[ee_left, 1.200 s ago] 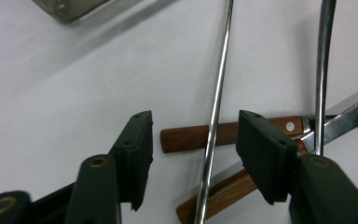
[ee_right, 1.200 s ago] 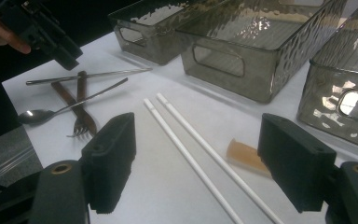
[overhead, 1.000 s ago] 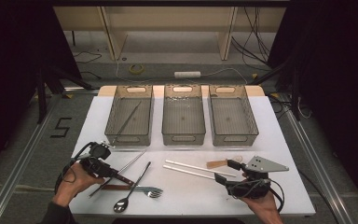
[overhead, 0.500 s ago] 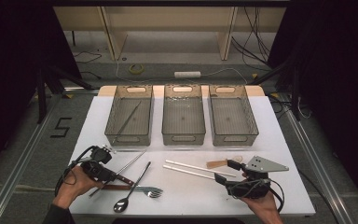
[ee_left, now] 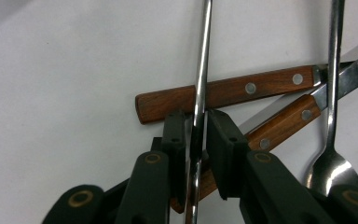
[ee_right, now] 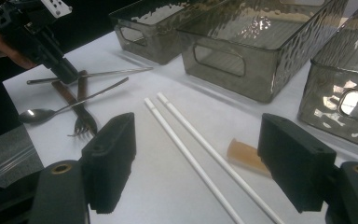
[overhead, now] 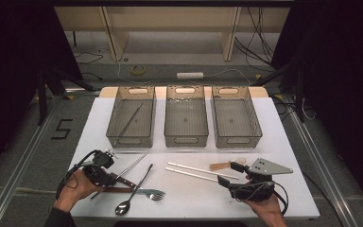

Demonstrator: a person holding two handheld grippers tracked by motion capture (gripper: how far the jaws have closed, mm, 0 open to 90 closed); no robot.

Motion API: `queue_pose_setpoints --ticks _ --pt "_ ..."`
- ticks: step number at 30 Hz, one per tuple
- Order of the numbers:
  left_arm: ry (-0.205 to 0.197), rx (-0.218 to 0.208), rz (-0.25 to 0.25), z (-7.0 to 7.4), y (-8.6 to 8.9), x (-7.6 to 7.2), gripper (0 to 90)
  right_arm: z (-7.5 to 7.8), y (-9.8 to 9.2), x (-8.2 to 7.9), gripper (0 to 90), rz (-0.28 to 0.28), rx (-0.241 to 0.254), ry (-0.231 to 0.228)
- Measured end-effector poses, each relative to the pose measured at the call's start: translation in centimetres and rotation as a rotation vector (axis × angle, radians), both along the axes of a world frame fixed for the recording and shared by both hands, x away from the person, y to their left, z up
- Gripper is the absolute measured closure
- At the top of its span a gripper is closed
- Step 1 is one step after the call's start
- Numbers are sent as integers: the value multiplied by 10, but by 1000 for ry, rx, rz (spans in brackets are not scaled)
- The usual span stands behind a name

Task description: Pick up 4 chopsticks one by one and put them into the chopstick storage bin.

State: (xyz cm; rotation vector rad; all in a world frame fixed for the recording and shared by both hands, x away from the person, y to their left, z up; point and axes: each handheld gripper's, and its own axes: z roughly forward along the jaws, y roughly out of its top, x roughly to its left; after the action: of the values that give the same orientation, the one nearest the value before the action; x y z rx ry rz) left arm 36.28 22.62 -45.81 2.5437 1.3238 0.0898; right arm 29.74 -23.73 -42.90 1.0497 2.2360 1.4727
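My left gripper (overhead: 113, 178) (ee_left: 198, 122) reaches over a heap of cutlery at the table's front left. Its jaws have just been closing around a thin metal chopstick (ee_left: 201, 70) (overhead: 133, 165). The chopstick runs between the pads, and a sliver of gap remains on each side. Under it lie two wooden-handled pieces (ee_left: 223, 92) (ee_left: 284, 122) and a spoon (ee_left: 332, 168) (overhead: 123, 207). A fork (overhead: 153, 194) lies beside the spoon. My right gripper (overhead: 229, 174) (ee_right: 200, 158) rests at the front right, open wide and empty. Two white chopsticks (overhead: 196, 171) (ee_right: 186, 135) lie just in front of it.
Three smoked plastic bins (overhead: 131, 140) (overhead: 185, 140) (overhead: 236, 140) stand in a row at the back of the white table (overhead: 283, 156). The left bin holds one metal chopstick (overhead: 128, 122). A small tan wooden piece (overhead: 220, 166) (ee_right: 244, 156) lies by the white chopsticks.
The left gripper's jaws have narrowed around the metal chopstick, and the hand has barely shifted. The right gripper has not moved.
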Motion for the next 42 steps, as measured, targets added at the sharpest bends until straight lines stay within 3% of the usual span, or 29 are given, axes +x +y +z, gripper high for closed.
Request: queue_pose_setpoints --ticks 5,23,35,42 --pt "-14 0 -27 -1 1 0 831 0 0 0 290 2 -3 -2" --pt "-59 -30 -58 13 -2 -3 844 0 1 0 291 7 -7 -1" --pt "-111 -101 -65 24 -5 -5 844 1 0 -1 291 7 -6 -5" --pt "-167 -159 -41 34 -3 -6 844 0 0 -1 291 8 -8 -4"
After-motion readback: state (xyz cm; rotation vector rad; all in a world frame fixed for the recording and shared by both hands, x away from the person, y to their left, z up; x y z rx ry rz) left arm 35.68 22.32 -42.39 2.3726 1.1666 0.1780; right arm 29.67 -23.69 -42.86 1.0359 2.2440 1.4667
